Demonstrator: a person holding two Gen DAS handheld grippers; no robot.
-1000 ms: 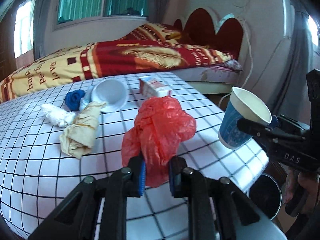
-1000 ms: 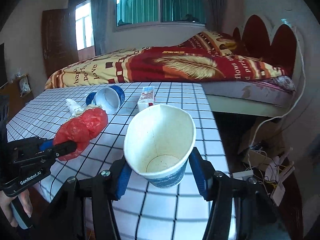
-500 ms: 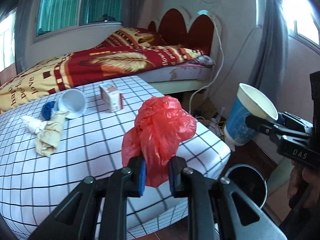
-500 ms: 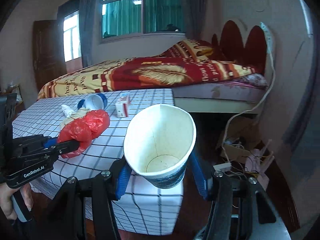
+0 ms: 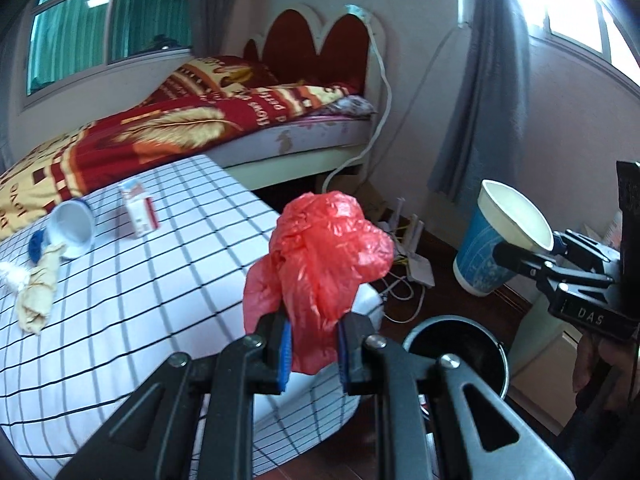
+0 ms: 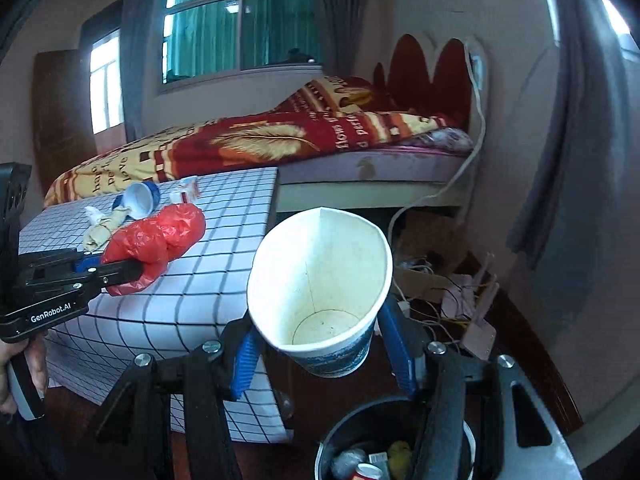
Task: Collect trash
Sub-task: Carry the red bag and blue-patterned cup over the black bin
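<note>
My left gripper (image 5: 314, 350) is shut on a crumpled red plastic bag (image 5: 320, 264), held in the air past the table's right corner. It also shows in the right wrist view (image 6: 154, 238). My right gripper (image 6: 324, 354) is shut on a blue and white paper cup (image 6: 320, 292), open end toward the camera; the cup also shows in the left wrist view (image 5: 498, 240). A round black trash bin (image 5: 460, 356) stands on the floor below both grippers. In the right wrist view the bin (image 6: 352, 456) holds several bits of trash.
The checked table (image 5: 120, 300) holds a tipped white cup (image 5: 72, 230), a small red and white box (image 5: 138, 214), a beige crumpled rag (image 5: 38, 292) and white tissue (image 5: 12, 280). A bed (image 5: 200, 132) lies behind. Cables and a power strip (image 5: 412, 256) lie on the floor.
Both grippers have swung right, off the table and over the floor with the bag and cup still held. The trash bin has come into view below them.
</note>
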